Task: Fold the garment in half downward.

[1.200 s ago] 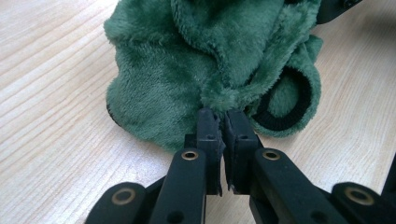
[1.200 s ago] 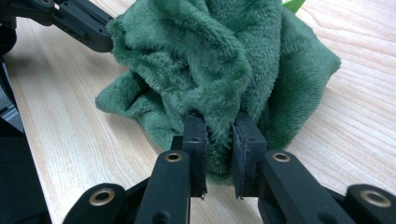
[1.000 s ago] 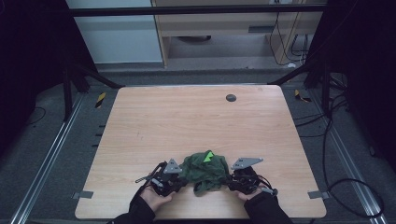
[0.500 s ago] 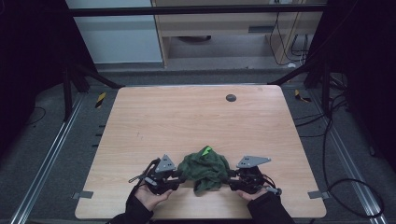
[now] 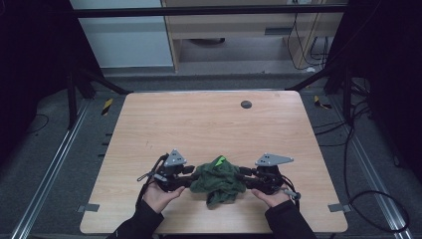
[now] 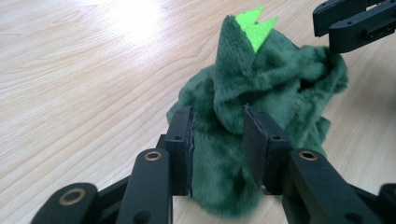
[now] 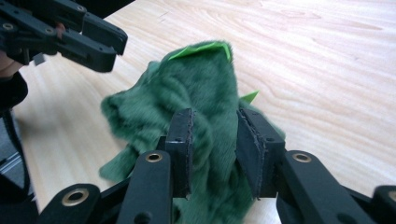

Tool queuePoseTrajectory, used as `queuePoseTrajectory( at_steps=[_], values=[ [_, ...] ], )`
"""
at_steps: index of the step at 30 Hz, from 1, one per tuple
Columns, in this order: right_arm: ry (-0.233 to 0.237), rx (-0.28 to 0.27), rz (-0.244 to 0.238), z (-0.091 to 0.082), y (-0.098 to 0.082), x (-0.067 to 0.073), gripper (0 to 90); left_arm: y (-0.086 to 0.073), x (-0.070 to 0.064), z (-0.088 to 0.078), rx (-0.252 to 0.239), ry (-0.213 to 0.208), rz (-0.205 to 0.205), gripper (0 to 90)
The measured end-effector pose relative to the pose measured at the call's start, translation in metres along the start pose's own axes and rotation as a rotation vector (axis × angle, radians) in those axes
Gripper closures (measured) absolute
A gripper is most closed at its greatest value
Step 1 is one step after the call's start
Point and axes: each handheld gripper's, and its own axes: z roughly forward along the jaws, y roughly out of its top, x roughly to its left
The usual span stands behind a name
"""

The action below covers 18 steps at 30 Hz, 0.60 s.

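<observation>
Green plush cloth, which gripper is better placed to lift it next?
Right, narrowly. The green plush cloth sits between both pairs of jaws, but the right gripper has just been closing on a thick fold, while the left gripper has just been opening.

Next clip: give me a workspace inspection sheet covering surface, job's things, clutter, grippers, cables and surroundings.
Surface: pale wooden table, bare apart from the items below.
Job's things: crumpled green plush cloth with bright green spikes, near the front edge.
Clutter: small dark disc near the far edge.
Grippers: left gripper and right gripper flank the cloth; plush lies between each pair of fingers, grip unclear; the left's fingers have just been opening, the right's closing.
Cables: cable trails from the left gripper; loose cables on the floor at right.
Surroundings: dark frame, grey floor, cabinet behind.
</observation>
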Motion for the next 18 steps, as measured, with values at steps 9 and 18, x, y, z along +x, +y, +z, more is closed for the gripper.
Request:
queuePoseTrajectory(
  at_steps=[9, 18],
  values=[
    [-0.006, 0.002, 0.013, 0.019, 0.012, -0.008, 66.3, 0.005, -0.001, 0.023, 0.028, -0.005, 0.019, 61.2],
    [0.013, 0.05, 0.024, 0.033, 0.008, -0.011, 71.5, 0.001, 0.004, 0.041, 0.07, -0.035, 0.01, 69.9]
  ],
)
